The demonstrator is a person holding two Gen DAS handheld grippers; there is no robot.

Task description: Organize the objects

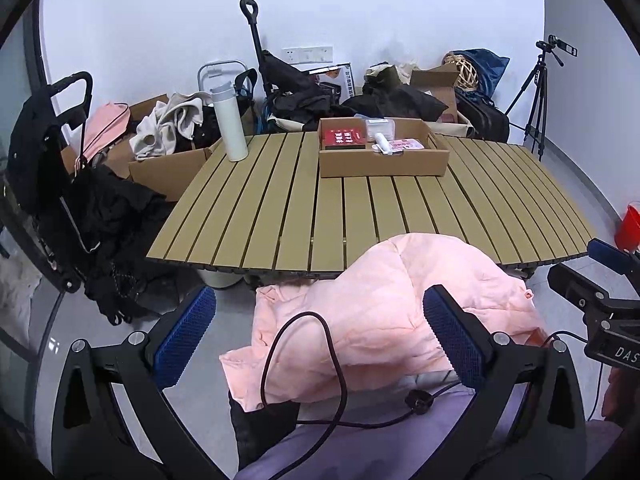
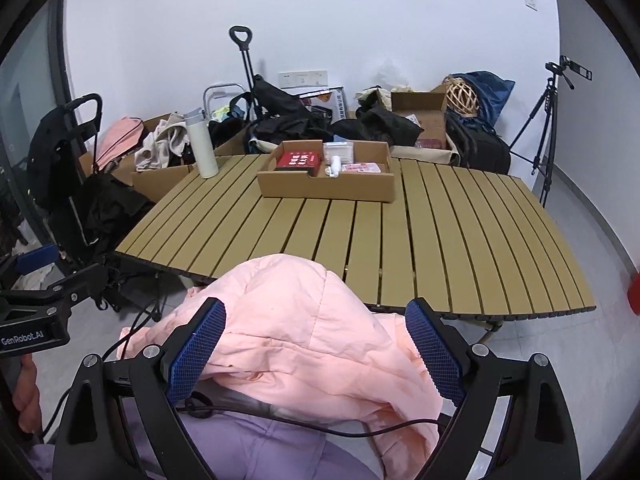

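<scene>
The cardboard tray (image 1: 384,166) sat at the far middle of the slatted table (image 1: 280,208), its long axis running left to right, a red box (image 1: 344,137) at its left end. Both the left gripper (image 1: 320,336) and right gripper (image 2: 316,344) hung spread wide and empty above a pink jacket (image 2: 304,336).

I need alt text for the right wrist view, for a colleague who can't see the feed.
The right gripper is open, its blue-padded fingers either side of a pink padded jacket bunched in front of a slatted table. On the table's far side sit a cardboard tray of small items and a white bottle; the left gripper shows at the left edge.
</scene>
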